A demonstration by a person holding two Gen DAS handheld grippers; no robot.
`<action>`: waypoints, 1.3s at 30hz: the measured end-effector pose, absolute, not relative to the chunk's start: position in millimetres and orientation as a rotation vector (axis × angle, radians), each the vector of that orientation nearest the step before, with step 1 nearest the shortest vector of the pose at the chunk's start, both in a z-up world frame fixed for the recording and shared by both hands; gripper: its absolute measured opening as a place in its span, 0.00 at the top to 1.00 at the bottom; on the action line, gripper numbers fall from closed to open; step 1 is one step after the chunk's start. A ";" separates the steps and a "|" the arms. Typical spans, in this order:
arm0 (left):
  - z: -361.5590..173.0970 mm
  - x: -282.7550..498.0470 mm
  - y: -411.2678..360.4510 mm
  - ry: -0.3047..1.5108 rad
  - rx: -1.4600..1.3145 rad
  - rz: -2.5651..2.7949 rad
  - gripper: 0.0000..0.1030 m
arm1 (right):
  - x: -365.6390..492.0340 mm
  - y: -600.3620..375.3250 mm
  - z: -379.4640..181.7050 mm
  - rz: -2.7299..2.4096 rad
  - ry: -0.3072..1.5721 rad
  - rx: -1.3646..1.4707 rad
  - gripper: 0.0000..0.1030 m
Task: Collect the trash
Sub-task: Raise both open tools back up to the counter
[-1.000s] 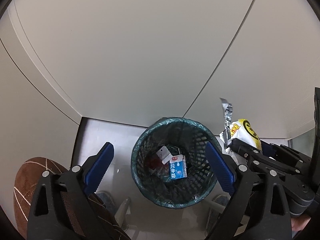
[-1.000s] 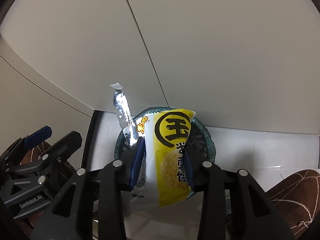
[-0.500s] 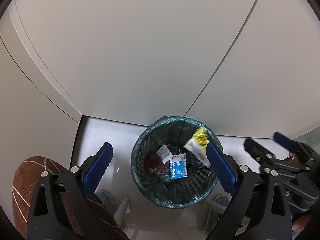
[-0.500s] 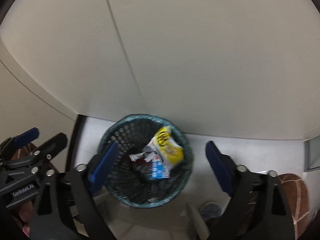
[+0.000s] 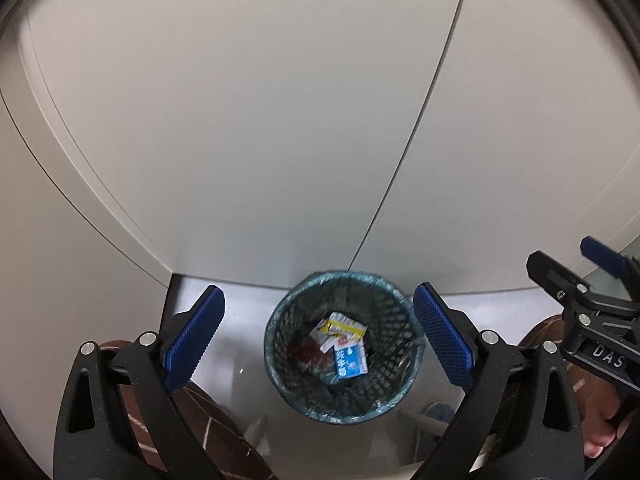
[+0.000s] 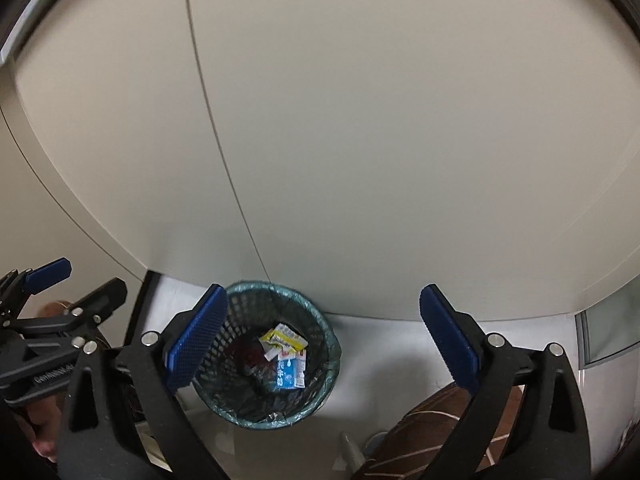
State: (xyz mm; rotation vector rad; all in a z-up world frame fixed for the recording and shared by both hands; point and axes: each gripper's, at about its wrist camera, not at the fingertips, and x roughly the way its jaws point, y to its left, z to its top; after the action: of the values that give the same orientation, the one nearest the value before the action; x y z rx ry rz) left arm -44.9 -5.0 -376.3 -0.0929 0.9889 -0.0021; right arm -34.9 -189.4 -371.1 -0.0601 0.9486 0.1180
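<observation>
Both the left tongs [image 5: 318, 334] and right tongs [image 6: 322, 334] are released and empty. The yellow wrapper [image 5: 346, 325] in the bin [image 5: 280, 376] is light, crinkly, slippery; pinch an edge.

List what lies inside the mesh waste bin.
Inside the mesh waste bin: a yellow snack wrapper, a blue-and-white carton and white scraps. The bin's bottom beneath them is covered.

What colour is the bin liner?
Teal-green liner, draped over the bin rim; clearest in left wrist view.
</observation>
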 end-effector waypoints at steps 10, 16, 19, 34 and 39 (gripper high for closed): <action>-274.4 -69.0 -13.0 0.855 -0.095 0.008 0.09 | -58.7 -214.1 -285.2 0.108 0.837 -0.005 0.10; -210.9 -84.7 -20.4 0.794 -0.088 0.019 0.09 | -76.6 -229.9 -219.5 0.096 0.746 -0.003 0.10; -176.5 -92.9 -28.8 0.745 -0.076 0.021 0.09 | -80.0 -239.5 -187.1 0.087 0.719 0.012 0.10; -59.2 -70.6 -35.7 0.651 -0.098 0.059 0.09 | -61.7 -252.6 -69.0 0.089 0.583 0.020 0.10; -51.0 -49.5 -37.2 0.652 -0.083 0.069 0.09 | -36.7 -256.7 -56.6 0.091 0.595 0.032 0.10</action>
State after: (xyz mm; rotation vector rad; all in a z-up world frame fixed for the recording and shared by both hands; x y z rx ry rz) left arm -49.5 -37.2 -51.0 -0.0833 0.6519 0.0692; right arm -36.7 -256.6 -56.6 0.0322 0.5947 0.0909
